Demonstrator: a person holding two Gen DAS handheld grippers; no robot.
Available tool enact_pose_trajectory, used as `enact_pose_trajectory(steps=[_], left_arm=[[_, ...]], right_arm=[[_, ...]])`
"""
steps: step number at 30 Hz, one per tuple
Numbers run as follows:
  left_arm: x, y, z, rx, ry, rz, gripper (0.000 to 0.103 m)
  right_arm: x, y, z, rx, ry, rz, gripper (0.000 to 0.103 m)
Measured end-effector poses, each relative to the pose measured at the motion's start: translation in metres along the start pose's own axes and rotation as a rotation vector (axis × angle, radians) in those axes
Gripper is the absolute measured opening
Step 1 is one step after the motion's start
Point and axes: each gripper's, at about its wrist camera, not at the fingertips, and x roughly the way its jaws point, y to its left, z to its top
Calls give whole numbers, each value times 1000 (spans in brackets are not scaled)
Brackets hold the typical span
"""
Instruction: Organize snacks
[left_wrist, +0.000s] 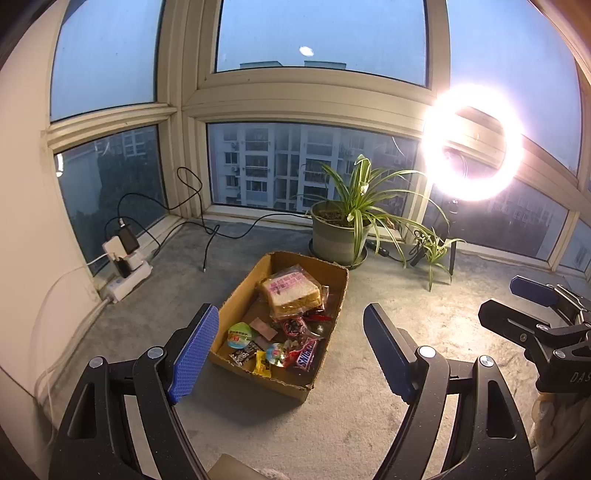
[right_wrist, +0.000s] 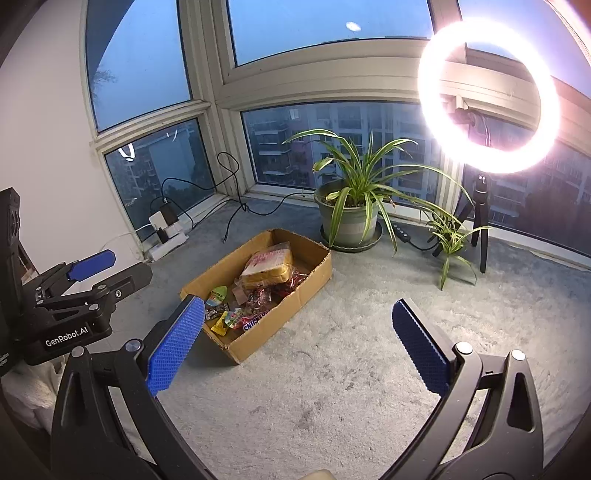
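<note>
Down at the bottom of each wrist view, both tongs stand wide and hold nothing: the left gripper (left_wrist: 291, 349) spreads its blue, knobbly-textured pads on either side of the box, and the right gripper (right_wrist: 297, 345) gapes over bare carpet, its left pad overlapping the box's near corner in the frame. Each tool shows in the other's view, the right one at the right edge of the left view, the left one at the left edge of the right view, where its black body reads "GenRobot.AI". Just past the fingers, at the centre of both frames, sits the cardboard box (left_wrist: 236, 295), an open shallow tray with rough torn edges, resting on the grey short-pile carpet (right_wrist: 332, 387). Inside, the snacks lie heaped: a sliced sandwich in clear wrap with a pink printed label (left_wrist: 291, 291) at the far end, a Snickers bar (left_wrist: 307, 354) at the near end with its name legible, a green-topped jelly cup (left_wrist: 240, 334), a small yellow candy (left_wrist: 263, 363) and other crinkly wrappers whose print is too small to read. Beyond the box, a spider plant in a round grey pot (right_wrist: 349, 221) stands by the window, a glowing ring light on a tripod (right_wrist: 487, 96) fills the upper right, and a white power strip with chargers and black cables (left_wrist: 127, 266) lies at the left.
</note>
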Motion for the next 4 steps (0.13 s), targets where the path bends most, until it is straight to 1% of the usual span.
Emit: enact_pose_trajectory(steps=[4], left_arm=[[1,0,-1,-1,5,-3,81]], right_arm=[[2,-1,-2,15,5,-2,103]])
